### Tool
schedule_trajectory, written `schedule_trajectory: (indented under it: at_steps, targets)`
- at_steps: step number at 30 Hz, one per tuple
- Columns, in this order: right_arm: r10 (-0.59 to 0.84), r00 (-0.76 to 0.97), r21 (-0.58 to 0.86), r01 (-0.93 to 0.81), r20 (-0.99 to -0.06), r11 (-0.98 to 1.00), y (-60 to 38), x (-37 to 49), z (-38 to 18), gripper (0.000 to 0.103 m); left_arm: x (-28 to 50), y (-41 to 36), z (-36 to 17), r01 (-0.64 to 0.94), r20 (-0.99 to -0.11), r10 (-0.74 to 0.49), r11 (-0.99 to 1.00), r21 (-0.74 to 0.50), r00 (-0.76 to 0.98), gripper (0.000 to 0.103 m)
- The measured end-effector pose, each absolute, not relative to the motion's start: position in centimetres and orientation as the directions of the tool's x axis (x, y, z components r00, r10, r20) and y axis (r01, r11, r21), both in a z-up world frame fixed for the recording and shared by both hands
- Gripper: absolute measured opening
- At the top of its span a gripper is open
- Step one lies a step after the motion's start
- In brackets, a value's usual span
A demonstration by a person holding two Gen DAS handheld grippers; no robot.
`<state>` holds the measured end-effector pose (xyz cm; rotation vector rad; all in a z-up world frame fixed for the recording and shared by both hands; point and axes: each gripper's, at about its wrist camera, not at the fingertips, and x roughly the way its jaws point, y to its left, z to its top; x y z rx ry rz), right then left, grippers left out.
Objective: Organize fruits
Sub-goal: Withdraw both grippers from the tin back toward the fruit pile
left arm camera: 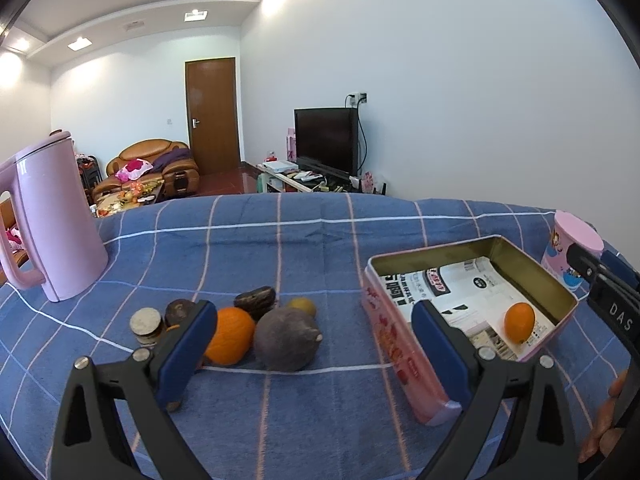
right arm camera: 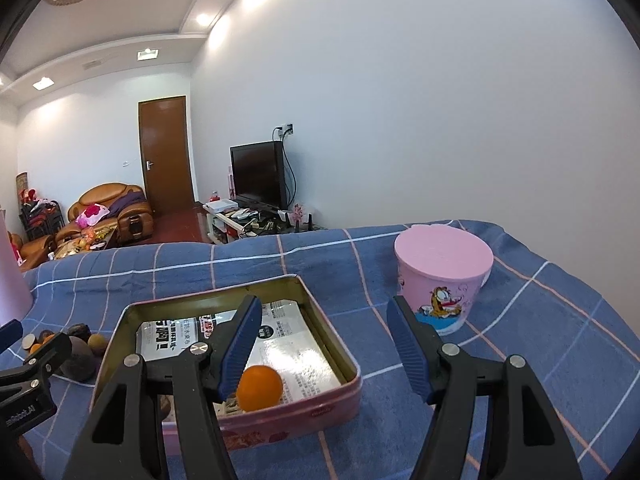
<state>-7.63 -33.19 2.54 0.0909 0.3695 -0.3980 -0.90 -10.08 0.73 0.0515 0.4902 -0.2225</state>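
Observation:
A pink tin box (left arm camera: 394, 344) lies open on the blue checked cloth; one small orange (left arm camera: 519, 321) sits in its near corner on printed paper, also in the right wrist view (right arm camera: 259, 388). Left of the tin is a cluster of fruit: a larger orange (left arm camera: 230, 334), a big dark purple fruit (left arm camera: 287, 338), a yellowish fruit (left arm camera: 302, 305) and dark brown fruits (left arm camera: 256, 301). My left gripper (left arm camera: 316, 344) is open and empty, just before the cluster. My right gripper (right arm camera: 324, 344) is open and empty above the tin's (right arm camera: 288, 414) right near corner.
A pink kettle (left arm camera: 52, 220) stands at the far left of the table. A pink lidded cup with a cartoon cat (right arm camera: 442, 276) stands right of the tin. A small round jar (left arm camera: 146, 326) sits left of the fruit. A living room lies beyond the table's far edge.

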Motion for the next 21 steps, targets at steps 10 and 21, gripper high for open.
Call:
schedule_trajectory:
  at_steps: [10,21]
  targets:
    - [-0.347,0.856,0.01,0.38,-0.383,0.925,-30.1,-8.5,2.4,0.067,-1.0,-7.2,0.5,0.232,-0.488,-0.204,0.973,-0.003,0.849,0.1]
    - [-0.278,0.867,0.032,0.319,-0.413,0.947,-25.5,-7.4,2.2,0.067,0.3,-3.8,0.2,0.213,-0.518,-0.189,0.977,-0.014,0.834,0.1]
